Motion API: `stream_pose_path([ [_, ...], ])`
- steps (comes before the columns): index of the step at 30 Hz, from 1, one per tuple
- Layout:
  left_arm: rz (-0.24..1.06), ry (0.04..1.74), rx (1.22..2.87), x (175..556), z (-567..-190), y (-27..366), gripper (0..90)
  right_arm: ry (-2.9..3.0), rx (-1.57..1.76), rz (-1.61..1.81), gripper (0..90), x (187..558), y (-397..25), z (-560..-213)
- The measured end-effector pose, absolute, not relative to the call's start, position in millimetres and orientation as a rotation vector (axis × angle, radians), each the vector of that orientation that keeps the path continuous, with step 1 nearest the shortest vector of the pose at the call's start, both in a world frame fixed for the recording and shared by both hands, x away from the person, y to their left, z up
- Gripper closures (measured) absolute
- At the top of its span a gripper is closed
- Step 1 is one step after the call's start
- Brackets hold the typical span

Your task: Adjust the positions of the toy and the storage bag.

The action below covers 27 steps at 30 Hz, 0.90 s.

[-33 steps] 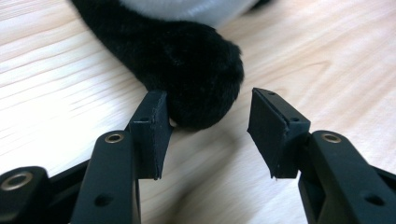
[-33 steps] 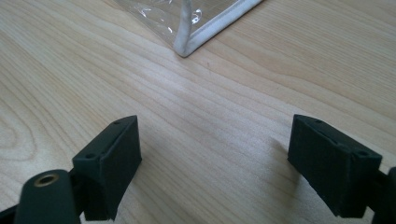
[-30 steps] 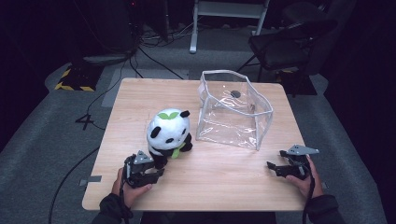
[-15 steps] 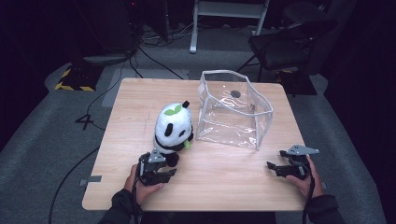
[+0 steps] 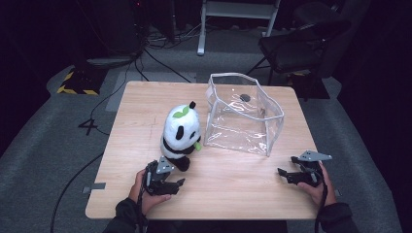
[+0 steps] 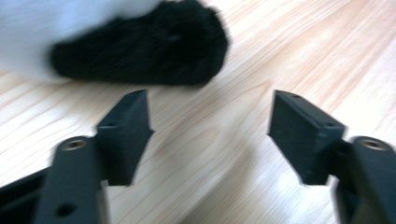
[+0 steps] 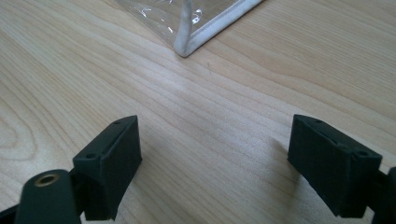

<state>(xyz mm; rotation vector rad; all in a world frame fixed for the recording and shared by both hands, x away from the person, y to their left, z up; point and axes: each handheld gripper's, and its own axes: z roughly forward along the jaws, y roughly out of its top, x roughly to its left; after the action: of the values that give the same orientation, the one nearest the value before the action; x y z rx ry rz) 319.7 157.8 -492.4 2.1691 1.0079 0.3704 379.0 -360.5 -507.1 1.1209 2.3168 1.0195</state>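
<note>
The left hand-held gripper (image 5: 167, 183) lies low near the desk's near edge, towards its left corner, with its jaws spread wide and nothing between them. In the left gripper view the jaws frame bare wood, and the black plush foot of the toy panda (image 6: 154, 44) lies just ahead of them, near but not touching. That low, open stance suits a grab at the panda's base, where the body is narrow enough to fit between the jaws.

The toy panda (image 5: 181, 136) sits upright left of the desk's middle, tilted slightly, with its side close to the clear plastic bag (image 5: 243, 116). The bag stands open-topped towards the desk's far right corner, its mouth held wide by a stiff white rim, a likely place for the toy to go.

The right hand-held gripper (image 5: 291, 175) rests near the desk's near right corner, also wide open and empty. In its own view the bag's white-edged bottom corner (image 7: 196, 39) lies ahead of it, which would suit steadying the bag.
</note>
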Motion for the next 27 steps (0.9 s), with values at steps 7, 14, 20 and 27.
stream_pose_path([
  [7, 0.47, 1.012, 2.067, 321, -480, 174, 16.2, 2.32, 1.119, 1.02, 17.2, 379, -360, -507],
  [14, 0.631, 0.987, 2.017, 322, -466, 172, 16.1, 2.32, 1.119, 1.02, 17.2, 379, -360, -507],
  [20, 0.66, 0.971, 1.98, 323, -456, 172, 16.0, 2.321, 1.119, 1.02, 17.2, 379, -361, -507],
  [27, 0.686, 0.982, 1.891, 321, -438, 168, 15.9, 2.32, 1.119, 1.02, 17.2, 379, -361, -507],
])
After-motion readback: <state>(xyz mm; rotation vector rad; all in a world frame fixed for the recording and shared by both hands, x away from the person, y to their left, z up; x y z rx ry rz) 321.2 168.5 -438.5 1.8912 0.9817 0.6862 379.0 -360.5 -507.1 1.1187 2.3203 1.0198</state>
